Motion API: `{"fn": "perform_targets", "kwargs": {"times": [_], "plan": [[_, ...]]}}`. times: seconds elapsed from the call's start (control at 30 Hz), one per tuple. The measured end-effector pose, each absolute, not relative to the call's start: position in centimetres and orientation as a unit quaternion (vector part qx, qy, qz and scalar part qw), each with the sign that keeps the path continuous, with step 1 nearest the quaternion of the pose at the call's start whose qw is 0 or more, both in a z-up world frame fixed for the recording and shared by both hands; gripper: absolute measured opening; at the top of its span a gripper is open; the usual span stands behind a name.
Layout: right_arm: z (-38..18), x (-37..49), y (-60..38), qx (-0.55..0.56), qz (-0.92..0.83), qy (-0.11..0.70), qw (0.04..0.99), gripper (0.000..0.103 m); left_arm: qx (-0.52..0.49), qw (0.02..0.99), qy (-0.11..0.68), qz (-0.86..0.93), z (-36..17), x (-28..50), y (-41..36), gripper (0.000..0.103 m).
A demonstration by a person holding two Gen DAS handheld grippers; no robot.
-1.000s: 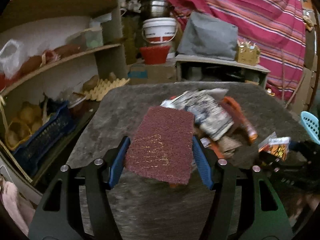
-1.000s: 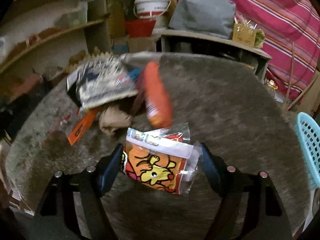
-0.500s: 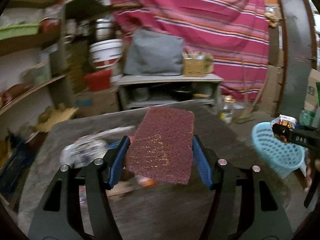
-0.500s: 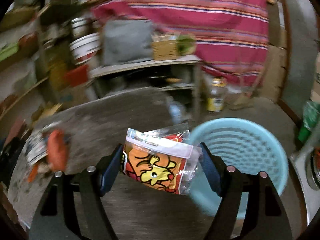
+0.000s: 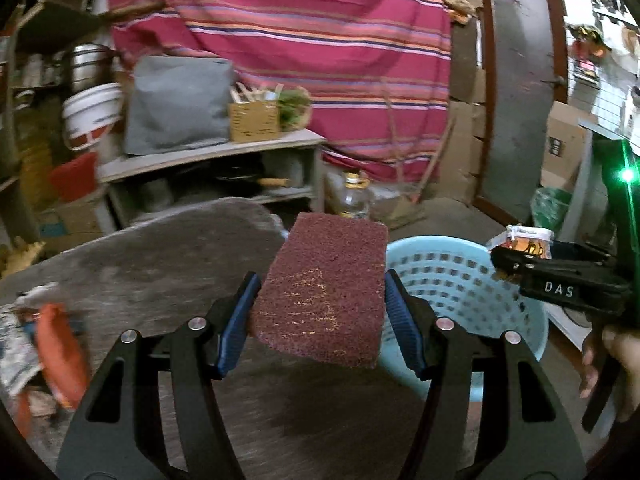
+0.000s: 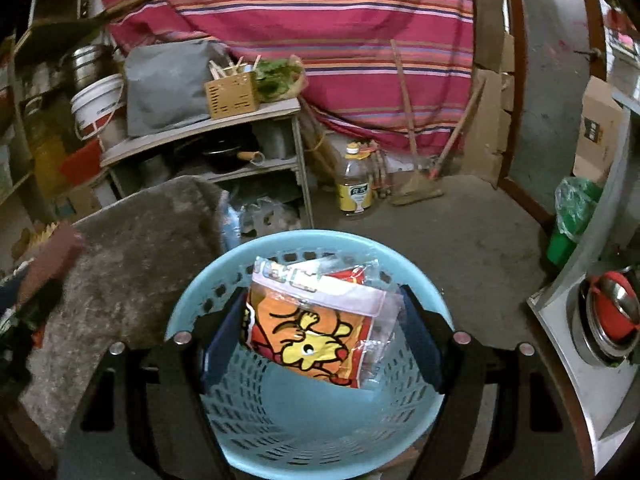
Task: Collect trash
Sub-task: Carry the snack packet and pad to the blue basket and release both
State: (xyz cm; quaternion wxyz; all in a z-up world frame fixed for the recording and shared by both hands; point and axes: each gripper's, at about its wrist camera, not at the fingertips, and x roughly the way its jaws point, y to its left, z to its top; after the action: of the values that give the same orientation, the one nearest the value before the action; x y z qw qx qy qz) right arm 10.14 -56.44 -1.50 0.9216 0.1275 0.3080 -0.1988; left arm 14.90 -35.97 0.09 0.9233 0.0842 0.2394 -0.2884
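Snack packet (image 6: pixel 320 332) clamped between right fingers (image 6: pixel 420 344), above blue basket (image 6: pixel 188 312)

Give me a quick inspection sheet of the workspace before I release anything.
Surface: grey table, worn and bare at this end.
Job's things: maroon scouring pad clamped in the left tongs; orange snack packet clamped in the right tongs, over the mouth of the blue basket. The basket looks empty.
Clutter: a pile of wrappers on the table's left end, blurred.
Tongs: both shut on their loads; right tongs are over the basket, left tongs just beside its rim.
Cables: nothing seen.
Surroundings: striped red cloth, shelf with a grey bag and wooden box, white bucket, bottle on the floor.
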Motion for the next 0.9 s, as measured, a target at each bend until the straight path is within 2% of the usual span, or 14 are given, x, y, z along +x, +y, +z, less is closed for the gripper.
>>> {"fn": "perform_targets", "kwargs": {"times": [0.3,0.37,0.43,0.57,0.63,0.77,0.87,0.9], "plan": [[-2.6,9.3,-59.7,0.151,-0.227,0.31,0.911,0.074,0.082,0.91,0.249,-0.323,-0.6,16.4,-42.0,0.063],[-2.6,9.3,-60.1,0.164,-0.228,0.307,0.909,0.074,0.079,0.907,0.252,-0.328,-0.4,16.6,-42.4,0.071],[-2.7,9.4,-60.1,0.166,-0.227,0.307,0.909,0.074,0.074,0.908,0.25,-0.327,0.1,16.9,-42.1,0.088],[-3.0,10.4,-59.1,0.151,-0.222,0.318,0.909,0.074,0.073,0.917,0.243,-0.307,1.0,17.2,-40.7,0.089],[-3.2,10.9,-58.4,0.145,-0.219,0.323,0.909,0.074,0.073,0.923,0.239,-0.292,1.2,17.2,-39.5,0.094],[-3.4,12.0,-57.2,0.137,-0.213,0.33,0.909,0.074,0.075,0.935,0.231,-0.258,1.6,17.2,-36.0,0.098],[-3.3,12.4,-56.6,0.141,-0.224,0.322,0.909,0.079,0.072,0.939,0.239,-0.235,1.8,17.5,-32.8,0.098],[-3.3,12.5,-56.4,0.145,-0.232,0.318,0.908,0.089,0.072,0.941,0.24,-0.227,2.0,17.5,-31.6,0.098]]}}
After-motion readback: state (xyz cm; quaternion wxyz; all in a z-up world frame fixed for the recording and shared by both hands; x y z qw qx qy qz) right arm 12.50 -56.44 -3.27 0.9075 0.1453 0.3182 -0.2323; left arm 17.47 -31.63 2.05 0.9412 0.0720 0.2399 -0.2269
